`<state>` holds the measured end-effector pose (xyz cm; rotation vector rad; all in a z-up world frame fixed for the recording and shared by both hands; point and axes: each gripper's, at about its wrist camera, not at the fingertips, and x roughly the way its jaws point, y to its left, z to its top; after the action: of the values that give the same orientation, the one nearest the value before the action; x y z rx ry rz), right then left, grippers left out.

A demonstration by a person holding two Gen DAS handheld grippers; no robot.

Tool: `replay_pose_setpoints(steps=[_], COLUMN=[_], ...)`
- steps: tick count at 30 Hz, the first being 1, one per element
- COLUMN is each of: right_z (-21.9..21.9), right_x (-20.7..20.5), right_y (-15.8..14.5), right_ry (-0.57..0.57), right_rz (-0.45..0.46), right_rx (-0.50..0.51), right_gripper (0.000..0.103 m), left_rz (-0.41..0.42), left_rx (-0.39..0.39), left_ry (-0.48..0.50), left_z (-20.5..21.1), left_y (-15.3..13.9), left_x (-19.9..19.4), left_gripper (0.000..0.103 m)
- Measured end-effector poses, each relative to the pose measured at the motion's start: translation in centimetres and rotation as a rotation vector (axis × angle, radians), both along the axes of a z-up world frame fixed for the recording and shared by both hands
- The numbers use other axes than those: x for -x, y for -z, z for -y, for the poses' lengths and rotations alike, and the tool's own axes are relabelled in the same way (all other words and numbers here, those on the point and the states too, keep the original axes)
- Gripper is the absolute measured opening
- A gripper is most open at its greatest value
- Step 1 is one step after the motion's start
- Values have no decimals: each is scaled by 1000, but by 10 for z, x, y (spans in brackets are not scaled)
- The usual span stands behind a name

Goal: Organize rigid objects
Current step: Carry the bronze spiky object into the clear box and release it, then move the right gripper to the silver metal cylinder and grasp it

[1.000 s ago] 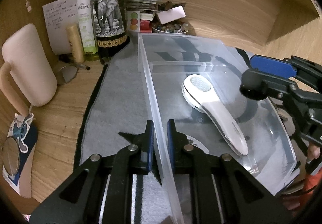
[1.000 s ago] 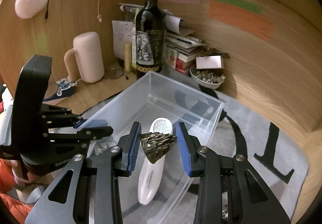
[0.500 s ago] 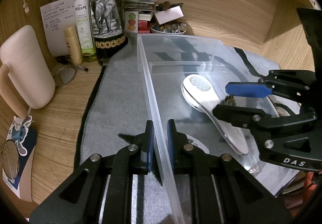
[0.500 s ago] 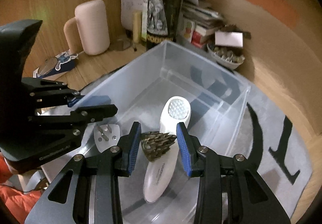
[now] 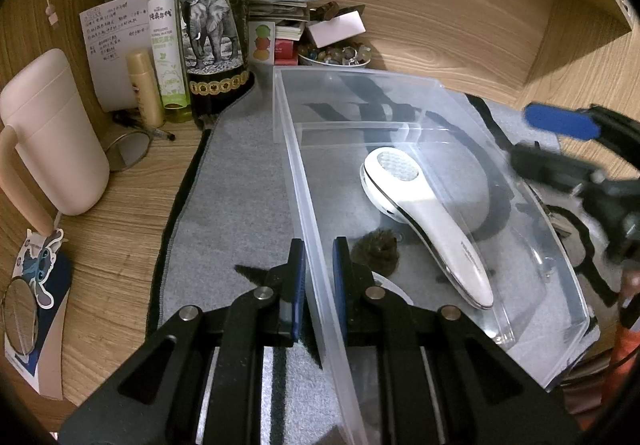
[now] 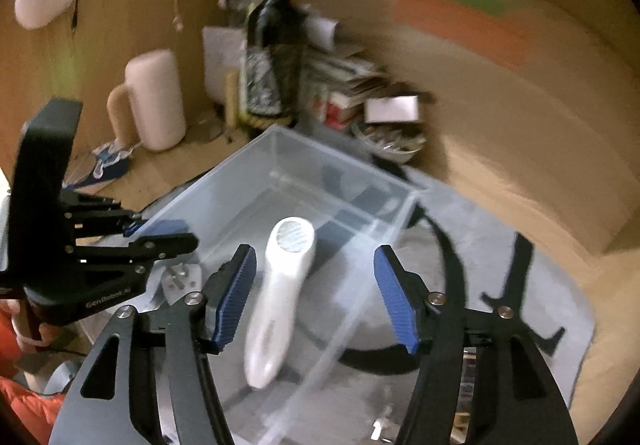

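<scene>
A clear plastic bin (image 5: 404, 85) (image 6: 344, 161) stands on a grey mat. My left gripper (image 5: 318, 277) is shut on the bin's left wall. Inside the bin lie a white handheld device (image 5: 424, 213) (image 6: 280, 289), a spiky bronze piece (image 5: 376, 251) near my left fingers, and a white plug adapter (image 6: 180, 277). My right gripper (image 6: 316, 301) is open and empty above the bin's right side; it shows blurred in the left wrist view (image 5: 560, 141). The bronze piece is hidden in the right wrist view.
A dark wine bottle (image 5: 214, 17) (image 6: 272, 45), green spray bottle (image 5: 166, 37), pink mug (image 5: 52, 129) (image 6: 154, 97), small mirror (image 5: 128, 151), stack of books (image 5: 280, 25) and bowl of stones (image 5: 336, 55) crowd the back of the wooden desk. A wooden wall rises behind.
My right gripper has opened and let go of the spiky bronze piece, which now lies in the bin. The right gripper has pulled up and back. My left gripper has kept its hold.
</scene>
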<state>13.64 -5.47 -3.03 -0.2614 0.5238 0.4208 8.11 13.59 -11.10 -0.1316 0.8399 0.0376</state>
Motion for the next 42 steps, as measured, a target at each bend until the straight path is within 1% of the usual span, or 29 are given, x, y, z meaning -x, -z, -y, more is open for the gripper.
replay_pose_setpoints(steps=[2,4,7,10,13,16,19,24,26,29,32,36,38,40,42], right_z=[13,29,52,78,101,119,129,136,139,139,133,127,124,120,118], right_x=[7,14,22,29,33,36,38,36,33,28,23,14,11,6,0], right_y=[-7,-13,-20,-22,-18,-6,13,49,66,82,89,90,88,87,88], right_ry=[33,76,132,199,258,303,327,337,339,329,318,317,306,289,274], right_rz=[30,63,95,109,98,68,17,-80,-133,-186,-199,-187,-175,-170,-184], right_rx=[-11,-23,-44,-64,-80,-90,-91,-97,-110,-117,-98,-79,-74,-62,-59], right_gripper=[60,63,65,65,66,67,67,67,67,67,67,66,63,49,40], left_rz=[-1,-1,-2,-4,-7,-7,-8,-12,-14,-18,-19,-20,-21,-21,-21], left_rx=[-2,0,-1,-2,-2,-2,-2,-7,-10,-12,-9,-5,-5,-5,-4], left_ry=[-1,-1,-4,-6,-9,-9,-9,-12,-13,-15,-18,-21,-21,-21,-21], left_z=[1,1,2,3,3,3,3,3,3,3,3,3,3,3,3], left_y=[0,0,1,2,2,1,1,2,2,2,2,1,1,1,1], left_x=[0,0,0,0,0,0,0,1,2,2,3,4,4,4,4], left_gripper=[13,13,13,13,13,13,13,13,13,13,13,13,13,13,13])
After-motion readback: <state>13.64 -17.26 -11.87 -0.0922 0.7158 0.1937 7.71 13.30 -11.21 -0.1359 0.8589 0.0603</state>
